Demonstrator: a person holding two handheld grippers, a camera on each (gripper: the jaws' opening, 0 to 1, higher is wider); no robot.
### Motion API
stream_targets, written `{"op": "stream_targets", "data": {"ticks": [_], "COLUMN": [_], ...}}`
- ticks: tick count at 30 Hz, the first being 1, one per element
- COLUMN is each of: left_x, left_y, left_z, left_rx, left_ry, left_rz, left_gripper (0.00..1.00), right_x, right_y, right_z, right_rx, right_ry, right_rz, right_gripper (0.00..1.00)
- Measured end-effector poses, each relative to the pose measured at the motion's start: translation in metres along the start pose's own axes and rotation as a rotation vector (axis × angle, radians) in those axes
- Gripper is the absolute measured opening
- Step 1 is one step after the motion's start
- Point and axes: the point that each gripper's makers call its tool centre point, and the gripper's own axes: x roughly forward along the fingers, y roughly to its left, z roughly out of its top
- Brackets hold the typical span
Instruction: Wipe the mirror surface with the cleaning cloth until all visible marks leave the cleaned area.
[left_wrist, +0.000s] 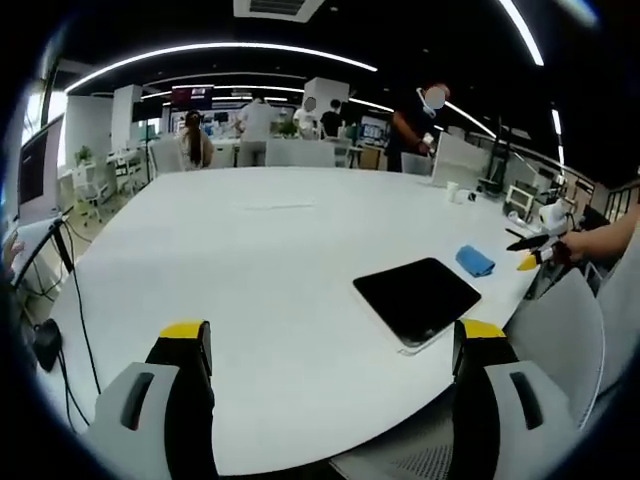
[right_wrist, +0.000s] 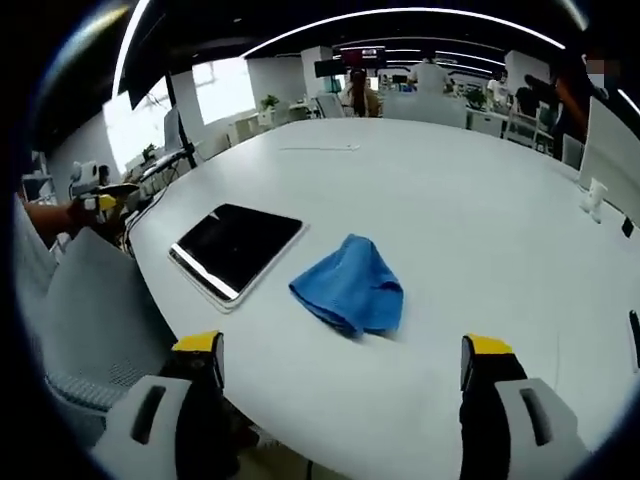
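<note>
Left gripper view: left gripper (left_wrist: 330, 350) released, empty, above white bench (left_wrist: 250, 260); mirror (left_wrist: 417, 297) at 1 o'clock, cloth (left_wrist: 475, 261) beyond. Right gripper view: right gripper (right_wrist: 340, 365) released, empty; mirror (right_wrist: 237, 246) at 11 o'clock, cloth (right_wrist: 350, 284) at 12, apart.

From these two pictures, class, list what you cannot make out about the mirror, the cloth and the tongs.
- Marks on the mirror: its dark glass is too small and glary in both views.
- The cloth's underside: hidden by its own folds; it is tiny in the left gripper view.
- The other tongs: small at the picture's right edge, jaw state unreadable there.
- The table's near edge: cut off by the left tongs and right tongs.
</note>
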Motion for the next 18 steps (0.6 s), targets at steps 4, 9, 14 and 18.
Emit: {"op": "stream_targets", "data": {"ticks": [4,9,14,18], "left_x": [-0.001,-0.004,-0.002,-0.001], "left_y": [0.003,0.012,0.018,0.015], "left_z": [0.006,0.011,-0.002,-0.006], "left_rx": [0.006,0.011,-0.015,-0.022], "left_ry": [-0.010,-0.033,-0.019,-0.002], "left_rz": [0.004,0.019,0.033,0.030], "left_gripper": [0.99,0.99,0.99,0.99], "right_x": [-0.001,0.001,0.005,0.007], "right_y": [-0.002,-0.005,-0.014,-0.015], "right_z": [0.000,-0.005,-0.007,-0.005], "right_rx": [0.016,0.012,0.017,0.001], "right_ry": [-0.013,0.007,0.011,0.020], "right_rz": [-0.014,-0.028,-0.042,-0.058], "right_gripper": [0.99,0.99,0.99,0.99]}}
